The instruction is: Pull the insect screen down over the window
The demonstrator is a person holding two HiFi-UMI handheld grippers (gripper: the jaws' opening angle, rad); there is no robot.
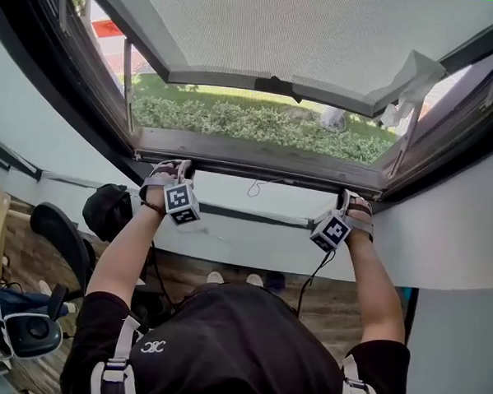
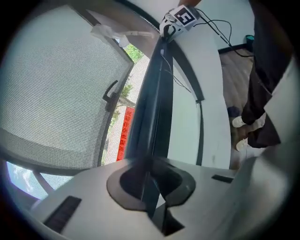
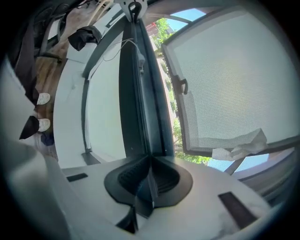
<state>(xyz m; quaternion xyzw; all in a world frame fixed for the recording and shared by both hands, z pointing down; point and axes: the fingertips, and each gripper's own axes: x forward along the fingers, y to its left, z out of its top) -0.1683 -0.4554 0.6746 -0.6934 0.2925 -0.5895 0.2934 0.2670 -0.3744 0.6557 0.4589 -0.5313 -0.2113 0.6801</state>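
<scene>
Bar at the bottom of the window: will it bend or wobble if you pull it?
Probably stiff: the bar runs straight from the left gripper to the right gripper, with no sag. It looks smooth, and each gripper pinches only a thin edge, so it might slip. It is likely light, being so slim for its length.

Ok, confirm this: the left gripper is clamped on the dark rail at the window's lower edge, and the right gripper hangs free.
Not quite. The right gripper does not hang free: it too is clamped on the dark rail, as the right gripper view shows. The left gripper is on it as you said.
</scene>
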